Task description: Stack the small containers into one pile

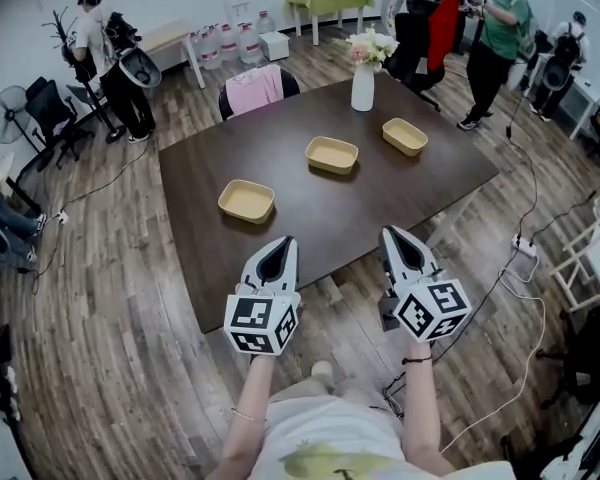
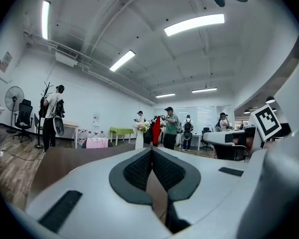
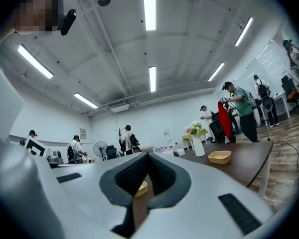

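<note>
Three small tan containers sit apart on the dark brown table (image 1: 430, 183): one at the left (image 1: 246, 200), one in the middle (image 1: 332, 154), one at the right (image 1: 405, 136). My left gripper (image 1: 283, 240) and right gripper (image 1: 392, 232) hover side by side over the table's near edge. Both are shut with nothing in them and point toward the containers. In the left gripper view the jaws (image 2: 152, 150) meet at their tips, with no container in sight. In the right gripper view the jaws (image 3: 147, 154) are shut too. One container (image 3: 220, 157) shows to their right, another (image 3: 141, 187) peeks through the gap below the tips.
A white vase of flowers (image 1: 363, 80) stands at the table's far edge, beside a chair draped in pink cloth (image 1: 254, 89). Several people stand round the room (image 1: 495, 38). Cables and a power strip (image 1: 526, 248) lie on the wooden floor at the right. A fan (image 1: 8, 116) stands at the left.
</note>
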Motion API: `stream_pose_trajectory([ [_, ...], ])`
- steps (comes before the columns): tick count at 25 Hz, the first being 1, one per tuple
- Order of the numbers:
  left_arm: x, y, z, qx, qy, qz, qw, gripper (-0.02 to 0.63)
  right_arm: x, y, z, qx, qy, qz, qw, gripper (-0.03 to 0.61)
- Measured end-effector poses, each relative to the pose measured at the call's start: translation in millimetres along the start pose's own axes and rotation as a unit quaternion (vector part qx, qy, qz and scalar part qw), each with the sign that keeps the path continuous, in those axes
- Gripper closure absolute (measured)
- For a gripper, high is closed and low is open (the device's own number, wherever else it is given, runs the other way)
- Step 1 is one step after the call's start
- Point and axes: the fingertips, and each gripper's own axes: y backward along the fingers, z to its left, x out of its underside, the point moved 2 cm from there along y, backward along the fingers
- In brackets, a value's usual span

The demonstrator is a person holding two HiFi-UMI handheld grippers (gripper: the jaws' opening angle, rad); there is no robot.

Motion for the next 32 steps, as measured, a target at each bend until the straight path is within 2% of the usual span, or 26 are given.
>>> stream_pose_trajectory([
  [8, 9, -36, 11, 0.009, 0.004, 0.019, 0.9998, 0.589, 6, -27, -21, 0.012, -0.004, 0.008, 1.000, 0.557],
  [16, 22, -74, 17, 0.001, 0.009, 0.039, 0.9992, 0.589, 13, -65, -50, 0.003, -0.015, 0.023, 1.000, 0.557],
  [24, 25, -128, 52, -0.053, 0.029, 0.047, 0.9971, 0.589, 16, -145, -82, -0.041, -0.027, 0.053, 0.997, 0.557],
  [32, 29, -184, 67, -0.108, 0.061, 0.062, 0.9903, 0.589, 11, -214, -115, -0.098, -0.036, 0.082, 0.991, 0.557],
])
